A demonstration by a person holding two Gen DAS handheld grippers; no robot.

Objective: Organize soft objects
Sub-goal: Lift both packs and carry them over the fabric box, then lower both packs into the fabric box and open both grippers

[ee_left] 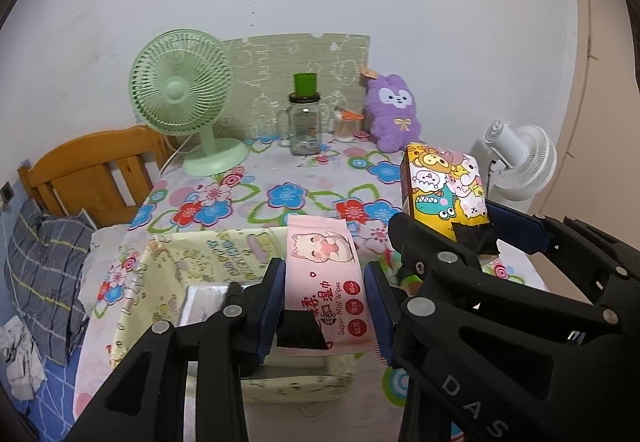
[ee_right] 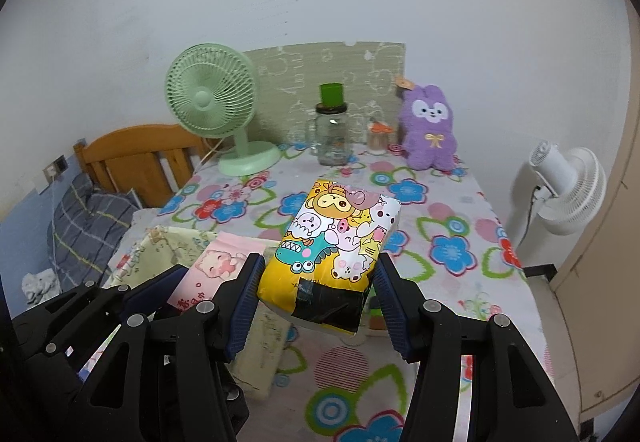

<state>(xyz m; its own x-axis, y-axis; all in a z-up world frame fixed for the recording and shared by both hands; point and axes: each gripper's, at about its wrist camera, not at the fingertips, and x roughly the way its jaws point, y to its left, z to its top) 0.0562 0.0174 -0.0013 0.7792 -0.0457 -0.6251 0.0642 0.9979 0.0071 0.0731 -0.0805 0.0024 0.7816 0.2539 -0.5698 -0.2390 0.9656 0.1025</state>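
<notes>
My left gripper (ee_left: 326,294) is shut on a pink wet-wipes pack (ee_left: 326,274) with a cartoon cat, held over a pale yellow fabric basket (ee_left: 168,270). A silver packet (ee_left: 200,304) lies inside the basket. My right gripper (ee_right: 318,294) is shut on a yellow cartoon-printed tissue pack (ee_right: 340,238), held above the flowered tablecloth (ee_right: 452,226). In the left wrist view the right gripper (ee_left: 472,238) and its tissue pack (ee_left: 444,186) hang just to the right. In the right wrist view the pink pack (ee_right: 212,266) and basket (ee_right: 152,246) show at lower left. A purple plush rabbit (ee_right: 428,130) sits at the table's back.
A green desk fan (ee_right: 216,102), a glass jar with a green cup on top (ee_right: 332,130) and a small container (ee_right: 378,136) stand along the back wall. A white floor fan (ee_right: 568,186) is right of the table. A wooden bed frame (ee_left: 92,170) and bedding lie left.
</notes>
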